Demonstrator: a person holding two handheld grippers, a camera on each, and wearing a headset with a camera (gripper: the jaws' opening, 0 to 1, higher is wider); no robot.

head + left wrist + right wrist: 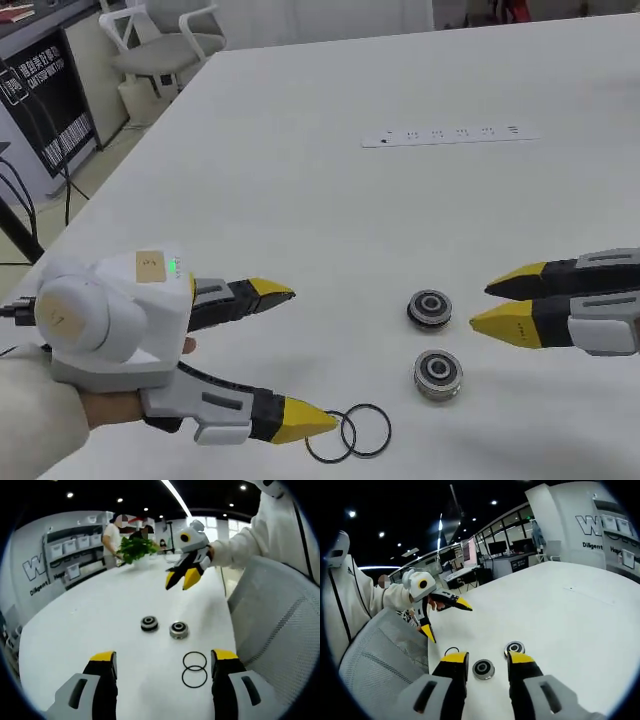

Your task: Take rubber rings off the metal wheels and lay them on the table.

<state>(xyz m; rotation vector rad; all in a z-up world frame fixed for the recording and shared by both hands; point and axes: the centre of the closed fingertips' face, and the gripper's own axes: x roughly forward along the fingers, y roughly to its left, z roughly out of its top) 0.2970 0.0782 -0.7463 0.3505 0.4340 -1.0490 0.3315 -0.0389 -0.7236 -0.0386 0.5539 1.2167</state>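
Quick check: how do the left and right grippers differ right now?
The left gripper has its jaws spread wide, while the right gripper has its jaws only narrowly apart. The left gripper's lower tip sits next to the two rubber rings lying on the table. The right gripper points at the two metal wheels, close to them but apart. Both grippers hold nothing.

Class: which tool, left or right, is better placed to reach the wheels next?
Right, probably. The right tool points at both wheels from close by; the left tool sits farther off, beside the loose rings.
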